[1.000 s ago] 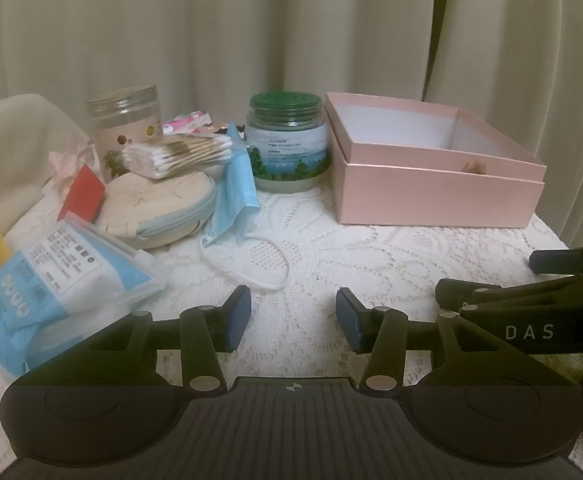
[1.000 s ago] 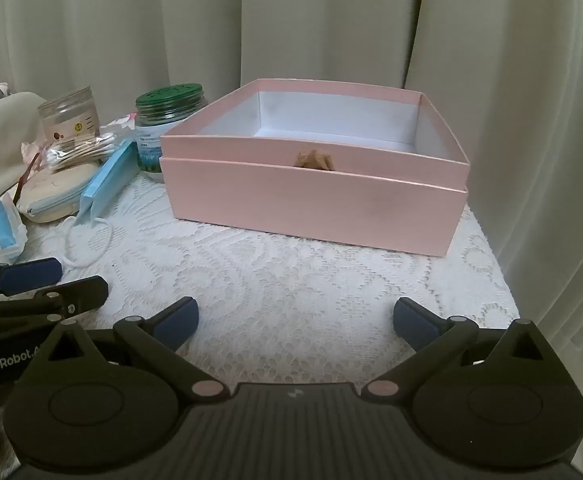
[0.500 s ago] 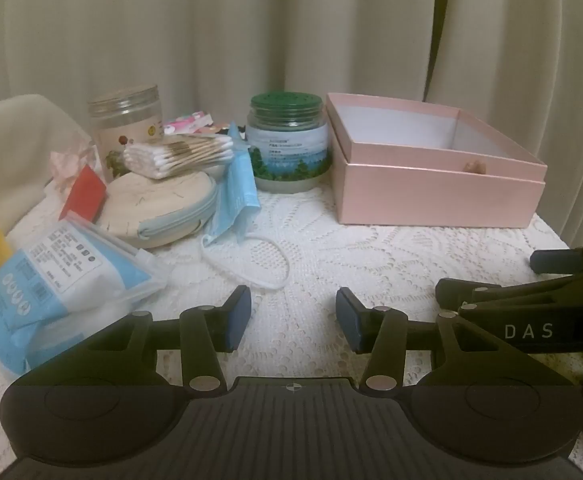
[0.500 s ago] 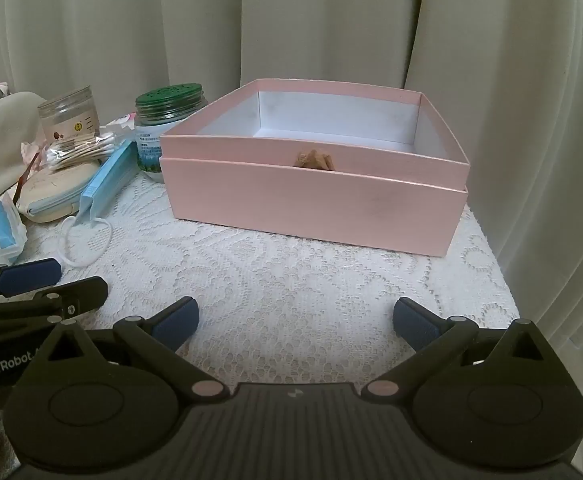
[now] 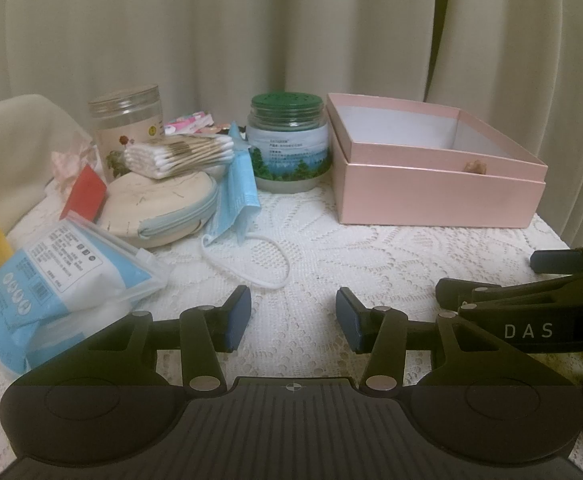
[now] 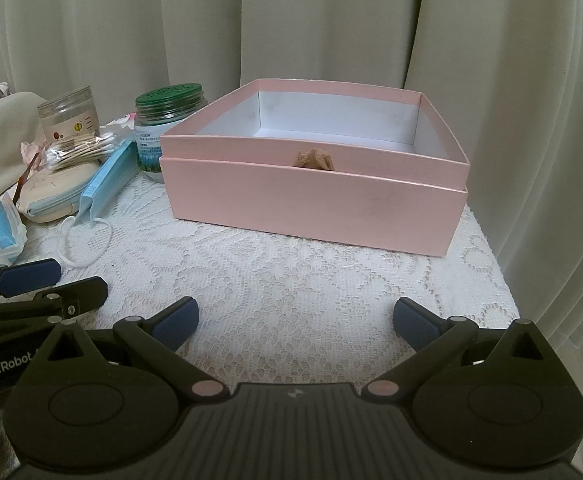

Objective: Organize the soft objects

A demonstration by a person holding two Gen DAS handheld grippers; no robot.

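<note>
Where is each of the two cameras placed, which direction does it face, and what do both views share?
Left wrist: sits on the left gripper, low over the lace table, facing the clutter: face mask, cotton swabs, green-lidded jar; own open fingers show, and the right gripper's fingers at the right edge.
Right wrist: sits on the right gripper, facing the pink box and curtain; own open fingers show, the left gripper at the left edge.
Shared: box, jar, mask, swabs, table.

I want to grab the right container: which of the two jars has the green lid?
The squat jar with the tree-print label, standing right beside the pink box. The taller clear jar has a clear lid.
</note>
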